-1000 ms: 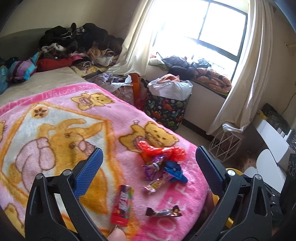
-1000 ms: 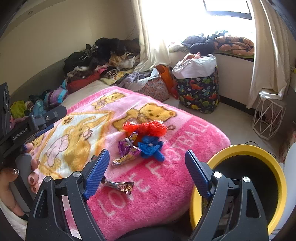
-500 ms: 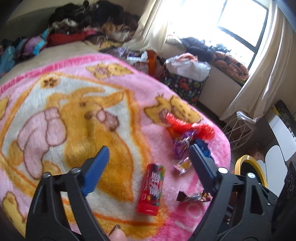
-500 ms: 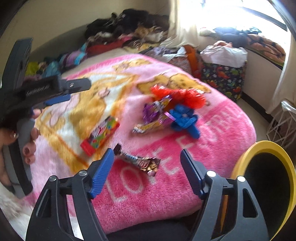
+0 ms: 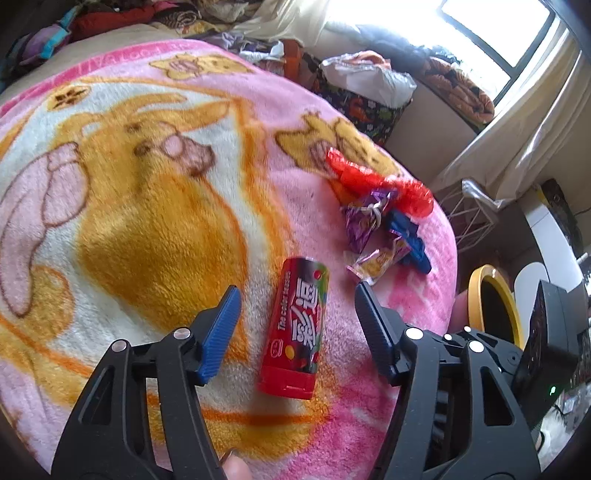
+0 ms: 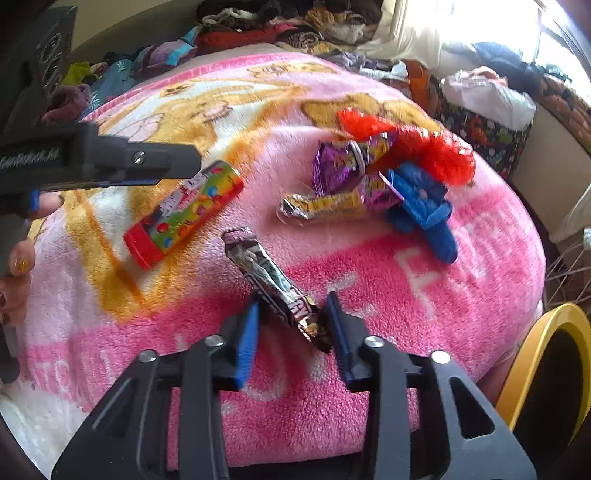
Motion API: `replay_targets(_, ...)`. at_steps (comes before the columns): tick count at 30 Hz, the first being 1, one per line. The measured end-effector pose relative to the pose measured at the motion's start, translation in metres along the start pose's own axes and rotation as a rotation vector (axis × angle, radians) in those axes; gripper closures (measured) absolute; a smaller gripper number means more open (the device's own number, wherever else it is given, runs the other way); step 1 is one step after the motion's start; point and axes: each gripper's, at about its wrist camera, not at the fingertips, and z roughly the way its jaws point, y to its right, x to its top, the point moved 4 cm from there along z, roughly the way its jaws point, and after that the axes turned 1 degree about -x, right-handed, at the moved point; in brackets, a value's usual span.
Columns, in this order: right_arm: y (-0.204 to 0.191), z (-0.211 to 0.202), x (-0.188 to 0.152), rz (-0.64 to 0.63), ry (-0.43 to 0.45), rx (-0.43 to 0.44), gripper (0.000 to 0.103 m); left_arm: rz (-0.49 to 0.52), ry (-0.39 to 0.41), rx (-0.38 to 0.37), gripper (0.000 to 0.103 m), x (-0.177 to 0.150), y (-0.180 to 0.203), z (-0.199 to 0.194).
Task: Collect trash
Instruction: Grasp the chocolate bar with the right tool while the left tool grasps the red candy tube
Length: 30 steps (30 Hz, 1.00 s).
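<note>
A red candy tube lies on the pink blanket, between the fingers of my open left gripper. It also shows in the right wrist view, under the left gripper's finger. My right gripper is partly closed around the near end of a dark foil wrapper, with a small gap on each side. Beyond lie a purple wrapper, a yellow wrapper, a blue wrapper and a red wrapper.
A yellow-rimmed bin stands on the floor off the bed's right corner; it also shows in the left wrist view. A patterned bag, a white wire basket and clothes piles lie beyond the bed.
Both grippers have dropped toward the blanket. The left now straddles the red tube. The right has narrowed its fingers around the foil wrapper's end.
</note>
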Motion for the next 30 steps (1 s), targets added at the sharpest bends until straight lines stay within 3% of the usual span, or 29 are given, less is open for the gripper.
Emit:
replay_targets(3,0.008,0.001,-0.001,0.05,0.003,0.012,0.089,-0.007,-0.03,0.001,0.052,-0.005,-0.001,0.008)
replay_targets(5,0.017,-0.001,-0.002,0.1,0.011,0.021,0.091,-0.004,-0.049,0.003,0.053,-0.008,-0.001,0.012)
replay_targets(14,0.036,-0.031,-0.007,0.267,0.097,0.077,0.091,0.042,-0.095,0.029,0.061,-0.02,0.008,0.027)
replay_targets(18,0.037,-0.044,-0.009,0.285,0.117,0.08,0.091,0.062,-0.102,0.061,0.075,-0.024,0.009,0.031)
replay_targets(30,0.046,-0.08,-0.013,0.327,0.186,0.067,0.091,0.093,-0.036,0.034,0.077,-0.018,0.03,0.013)
